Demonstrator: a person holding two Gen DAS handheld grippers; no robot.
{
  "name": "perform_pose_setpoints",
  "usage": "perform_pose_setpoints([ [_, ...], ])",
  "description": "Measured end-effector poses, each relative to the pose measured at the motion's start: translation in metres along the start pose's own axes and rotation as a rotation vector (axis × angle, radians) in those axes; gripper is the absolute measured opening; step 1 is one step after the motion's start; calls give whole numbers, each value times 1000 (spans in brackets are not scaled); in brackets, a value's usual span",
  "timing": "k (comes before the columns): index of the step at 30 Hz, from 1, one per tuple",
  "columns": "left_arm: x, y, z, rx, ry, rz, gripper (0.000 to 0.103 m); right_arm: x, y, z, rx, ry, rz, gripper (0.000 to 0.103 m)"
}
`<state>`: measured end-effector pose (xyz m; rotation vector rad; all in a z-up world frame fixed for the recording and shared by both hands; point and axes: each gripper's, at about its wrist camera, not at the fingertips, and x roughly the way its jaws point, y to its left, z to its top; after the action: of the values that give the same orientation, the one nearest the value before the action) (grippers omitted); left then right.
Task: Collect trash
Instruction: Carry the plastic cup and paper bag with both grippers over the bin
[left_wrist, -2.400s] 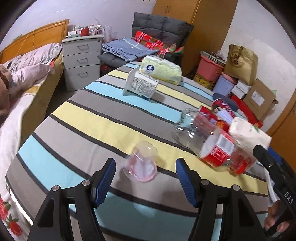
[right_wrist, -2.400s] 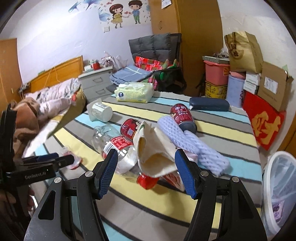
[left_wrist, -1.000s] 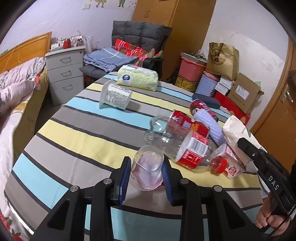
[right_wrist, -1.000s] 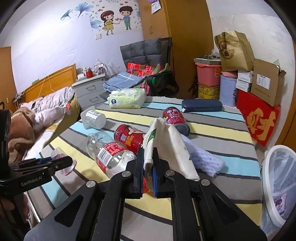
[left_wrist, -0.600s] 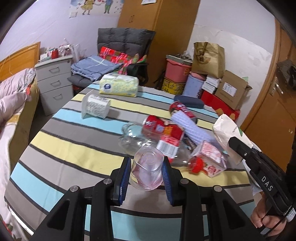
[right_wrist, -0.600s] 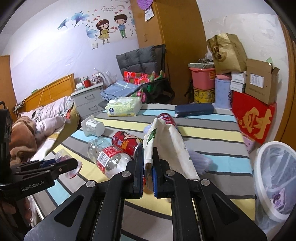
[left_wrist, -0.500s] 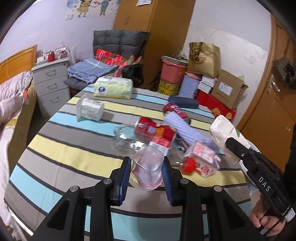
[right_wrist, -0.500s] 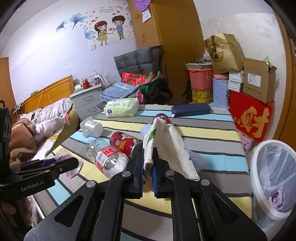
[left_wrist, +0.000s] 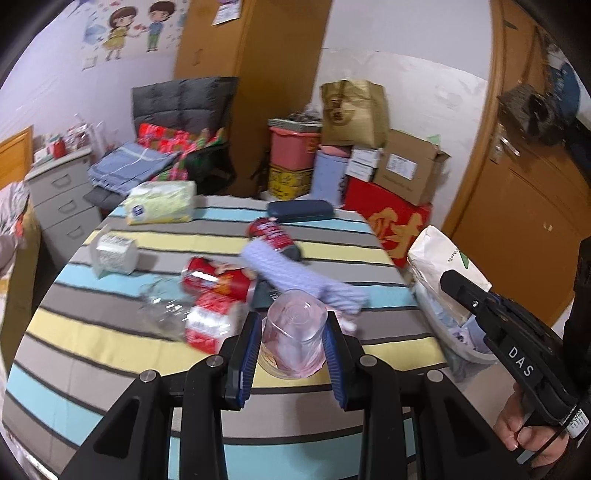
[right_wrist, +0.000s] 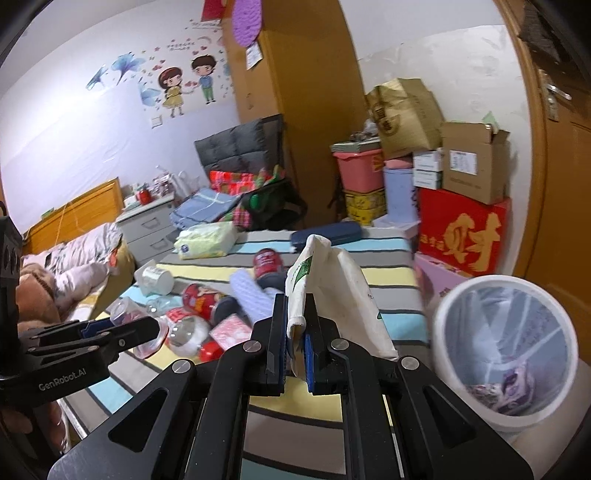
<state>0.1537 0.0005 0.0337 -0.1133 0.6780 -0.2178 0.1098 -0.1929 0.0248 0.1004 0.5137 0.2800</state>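
Two tools were loaded: the left tool (left_wrist: 291, 338) pinched a thin plastic cup (left_wrist: 293, 332) by its sides. The right tool (right_wrist: 295, 341) clamped a limp paper bag (right_wrist: 332, 291) at its edge; both looked light and easily crushed.

The near part of the tabletop (left_wrist: 110, 373) is bare stripes, open for a pass. Its middle is crowded: a clear bottle (left_wrist: 177, 314), a red can (left_wrist: 218, 280), a lilac foam sleeve (left_wrist: 295, 273) and a second can (left_wrist: 271, 232) lie touching or just beside one another. A tissue pack (left_wrist: 160, 203) and a dark case (left_wrist: 301, 210) block the far edge. Off the right edge, the white bin (right_wrist: 506, 347) stands with its mouth unobstructed; stacked boxes (right_wrist: 461, 218) rise behind it.
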Motion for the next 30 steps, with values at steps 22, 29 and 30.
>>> perform_pose_setpoints([
  [22, 43, -152, 15, 203, 38, -225, 34, -48, -104, -8, 117, -11, -216, 7],
  [29, 71, -194, 13, 252, 85, -288, 34, -49, -139, -16, 179, 33, -258, 8],
  [30, 76, -200, 13, 261, 91, -292, 34, -47, -143, -18, 186, 42, -261, 8],
])
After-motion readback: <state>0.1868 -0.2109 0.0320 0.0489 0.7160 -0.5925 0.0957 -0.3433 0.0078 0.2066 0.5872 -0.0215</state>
